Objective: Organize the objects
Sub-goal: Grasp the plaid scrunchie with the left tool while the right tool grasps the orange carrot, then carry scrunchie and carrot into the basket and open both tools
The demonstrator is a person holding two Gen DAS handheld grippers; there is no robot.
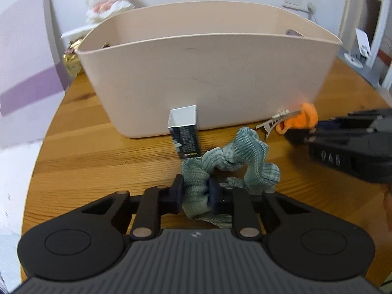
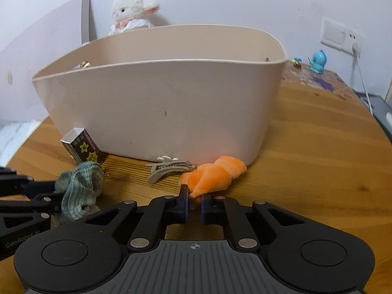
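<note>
We see a ribbed teal scrunchie [image 1: 230,161] lying crumpled on the grained wooden table [image 1: 98,152], before a smooth beige plastic tub [image 1: 208,78]. Our left gripper [image 1: 196,191], angled down, pinches the scrunchie's near fold. Our right gripper [image 2: 194,202], also tilted down, squeezes the tip of a soft orange plush [image 2: 215,176]. Between the 2 lie a metal clip [image 2: 169,167] and a small glossy box [image 1: 185,132].

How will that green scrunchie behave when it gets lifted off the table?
The green scrunchie looks like soft gathered fabric, so it will probably droop and sag rather than hold shape. It seems light. The left tongs pinch only one bunched fold, so the loose loop will likely dangle and could brush the small box.
</note>
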